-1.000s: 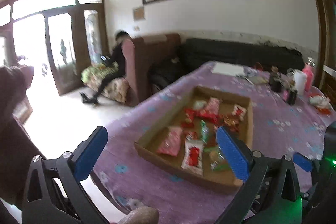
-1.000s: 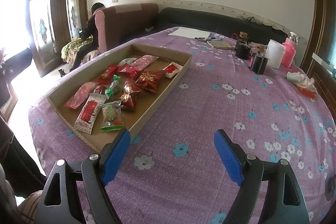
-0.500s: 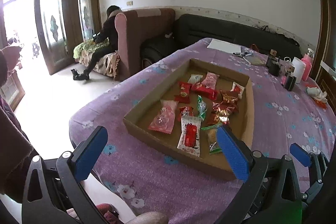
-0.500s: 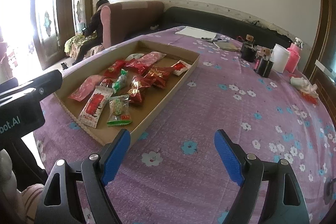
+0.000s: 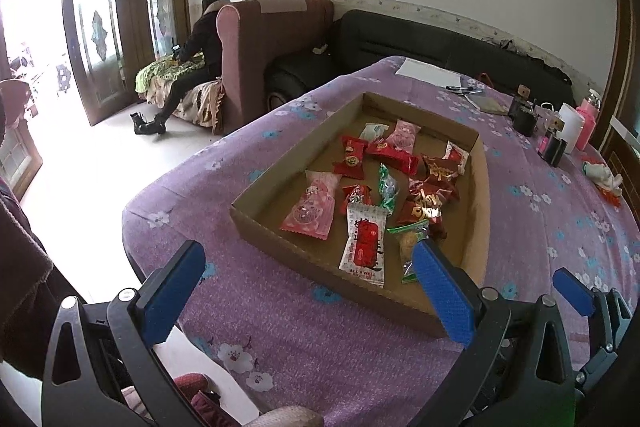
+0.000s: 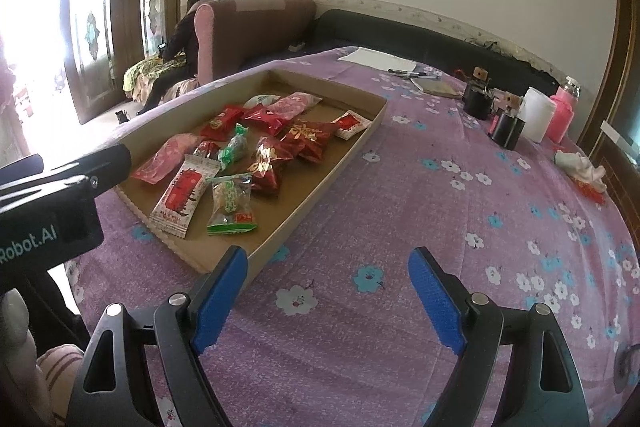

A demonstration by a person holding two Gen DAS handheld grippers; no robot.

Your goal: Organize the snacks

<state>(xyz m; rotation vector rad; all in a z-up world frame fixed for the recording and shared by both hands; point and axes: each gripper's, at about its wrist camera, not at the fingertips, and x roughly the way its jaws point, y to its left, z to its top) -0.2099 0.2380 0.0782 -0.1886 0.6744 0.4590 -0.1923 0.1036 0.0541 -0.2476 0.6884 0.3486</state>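
Note:
A shallow cardboard tray (image 5: 280,183) (image 6: 320,183) sits on a table with a purple flowered cloth. It holds several wrapped snacks: a pink pack (image 5: 312,205), a white and red pack (image 5: 363,245) (image 6: 185,193), a green pack (image 6: 230,203) and red packs (image 6: 264,119). My left gripper (image 5: 308,289) is open and empty, above the table's near edge in front of the tray. My right gripper (image 6: 326,293) is open and empty over the cloth, right of the tray's near corner. The left gripper's body (image 6: 48,199) shows at the left of the right wrist view.
At the far right of the table stand a white cup (image 6: 538,115), a pink bottle (image 6: 564,111) and small dark jars (image 6: 478,99). Papers and pens (image 6: 380,61) lie at the far end. A crumpled cloth (image 6: 580,165) lies right. Sofas and a seated person (image 5: 200,59) are beyond.
The left gripper has swung toward the table and come closer, so the tray now fills its view. The right gripper has crept forward a little. Both stay open.

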